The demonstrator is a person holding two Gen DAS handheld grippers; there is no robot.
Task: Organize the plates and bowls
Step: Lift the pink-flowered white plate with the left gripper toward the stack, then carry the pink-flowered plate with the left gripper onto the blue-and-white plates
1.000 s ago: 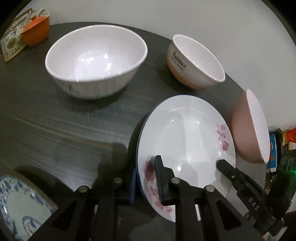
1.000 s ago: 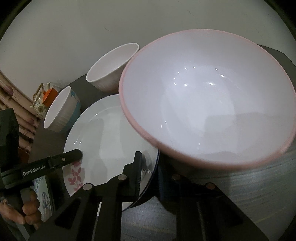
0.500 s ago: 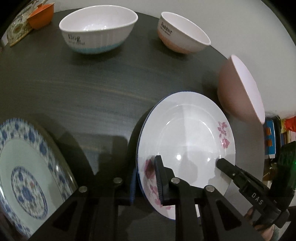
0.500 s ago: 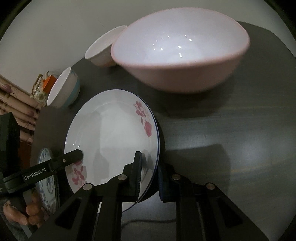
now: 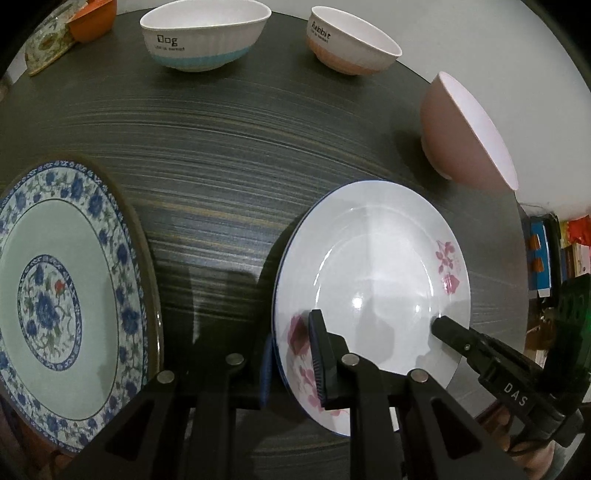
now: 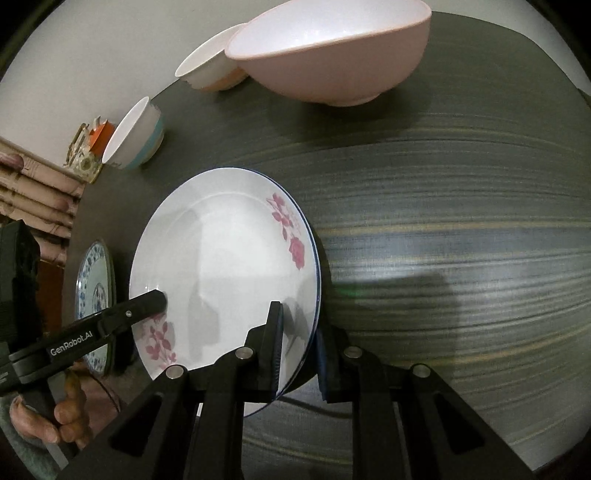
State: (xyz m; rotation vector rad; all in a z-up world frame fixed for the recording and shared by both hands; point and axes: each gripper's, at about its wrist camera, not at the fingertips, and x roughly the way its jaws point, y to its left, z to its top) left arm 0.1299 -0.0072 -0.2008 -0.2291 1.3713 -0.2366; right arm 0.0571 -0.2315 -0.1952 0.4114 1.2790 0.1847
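A white plate with pink flowers [image 5: 376, 266] [image 6: 221, 258] hangs tilted a little above the dark table [image 5: 221, 147], held by two opposite rims. My left gripper [image 5: 291, 365] is shut on its near left rim, one finger over the plate and one under it. My right gripper [image 6: 299, 354] is shut on the opposite rim, and its upper finger [image 5: 443, 328] shows in the left wrist view. A blue-patterned plate [image 5: 55, 295] [image 6: 94, 291] lies flat on the table to the left. The left gripper's upper finger [image 6: 155, 301] shows in the right wrist view.
At the far side stand a pink bowl [image 5: 461, 133] [image 6: 332, 55], a "Rabbit" bowl [image 5: 351, 44] [image 6: 210, 70] and a "Dog" bowl [image 5: 203, 37] [image 6: 136, 136]. A small orange bowl [image 5: 92, 22] sits at the far left edge. A hand [image 6: 55, 417] grips the left tool.
Both grippers have carried the flowered plate back from the bowls, which now look smaller and farther. The blue-patterned plate has come fully into the left wrist view.
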